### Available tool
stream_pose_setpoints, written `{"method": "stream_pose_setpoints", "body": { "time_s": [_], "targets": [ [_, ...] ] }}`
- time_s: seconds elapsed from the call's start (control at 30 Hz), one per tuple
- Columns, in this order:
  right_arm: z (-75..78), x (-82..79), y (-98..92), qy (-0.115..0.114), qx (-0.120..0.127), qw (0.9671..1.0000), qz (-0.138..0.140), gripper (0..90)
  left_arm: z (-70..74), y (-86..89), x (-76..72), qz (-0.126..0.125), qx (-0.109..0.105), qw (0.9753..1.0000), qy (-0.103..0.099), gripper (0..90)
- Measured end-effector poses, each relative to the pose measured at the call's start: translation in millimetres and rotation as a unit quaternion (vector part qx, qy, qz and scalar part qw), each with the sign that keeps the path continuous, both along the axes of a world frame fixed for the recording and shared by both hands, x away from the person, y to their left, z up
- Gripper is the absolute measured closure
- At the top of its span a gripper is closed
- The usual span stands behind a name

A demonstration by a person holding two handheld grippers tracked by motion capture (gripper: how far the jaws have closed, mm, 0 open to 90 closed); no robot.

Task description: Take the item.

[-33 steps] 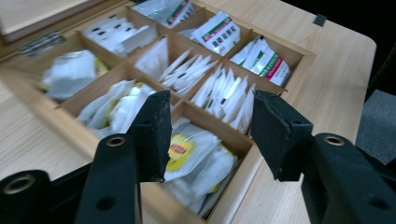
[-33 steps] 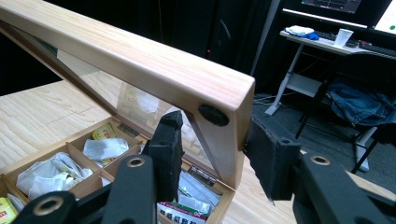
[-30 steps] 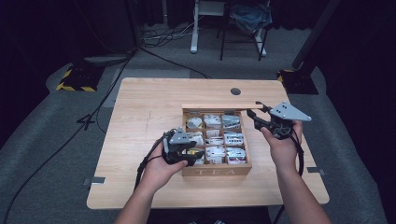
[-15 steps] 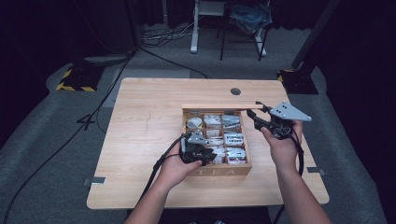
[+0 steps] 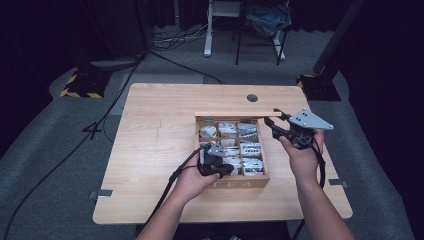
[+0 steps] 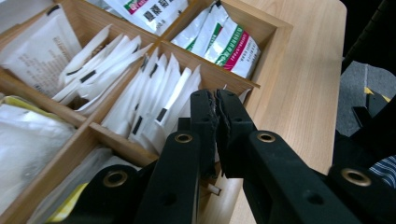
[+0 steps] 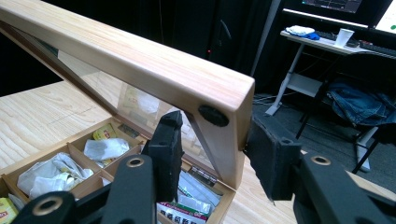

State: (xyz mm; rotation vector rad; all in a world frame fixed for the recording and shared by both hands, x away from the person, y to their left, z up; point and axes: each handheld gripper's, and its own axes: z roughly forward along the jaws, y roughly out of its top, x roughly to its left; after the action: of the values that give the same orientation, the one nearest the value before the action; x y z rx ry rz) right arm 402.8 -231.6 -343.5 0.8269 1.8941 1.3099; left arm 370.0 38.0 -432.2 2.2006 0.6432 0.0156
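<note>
At the table [image 5: 150,150], I work a wooden tea box [image 5: 235,182] that sits right of centre, its glass lid [image 5: 235,114] raised at the box's 12 o'clock edge. My right gripper [image 5: 274,125] sits at the lid's 3 o'clock corner with its jaws parted around the frame; in the right gripper view the lid's wooden corner [image 7: 233,116] stands between the two pads, one of them close to or on the wood, so it braces the lid up rather than clamping it, as far as I can judge. My left gripper [image 5: 214,162] is down in the box's 6 o'clock row, and in its own view the jaws [image 6: 215,112] are clenched tip to tip just above a rank of white sachets [image 6: 154,102]; whether a sachet edge is pinched between them I cannot tell. The step in hand looks like picking a tea bag while the lid is kept open. Next, I judge, a straight lift towards 6 o'clock, clear of the dividers [image 6: 187,51], with the right hand steady. The high view gives the layout; the gripper views alone show jaw gaps and the green-printed packets [image 6: 233,46] in the corner cell.
</note>
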Motion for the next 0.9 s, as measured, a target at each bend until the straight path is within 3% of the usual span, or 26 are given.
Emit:
{"method": "stream_pose_setpoints", "body": {
  "time_s": [0.23, 0.47, 0.9],
  "targets": [
    [-0.3, -0.1, 0.0, 0.001, 0.001, 1.0, 0.001, 55.7, -8.0, -5.1, 6.0, -0.002, 0.014, 0.9998, 0.01, 79.9],
    [-0.4, 0.1, -0.2, 0.002, 0.002, 1.0, 0.001, 55.6, -10.5, -6.1, 8.8, -0.013, 0.012, 0.9996, 0.022, 89.2],
    [-0.6, -0.2, -0.4, 0.002, 0.002, 1.0, 0.002, 55.6, 6.4, 3.5, 6.0, -0.003, -0.023, 0.9996, -0.012, 89.8]
  ]
}}
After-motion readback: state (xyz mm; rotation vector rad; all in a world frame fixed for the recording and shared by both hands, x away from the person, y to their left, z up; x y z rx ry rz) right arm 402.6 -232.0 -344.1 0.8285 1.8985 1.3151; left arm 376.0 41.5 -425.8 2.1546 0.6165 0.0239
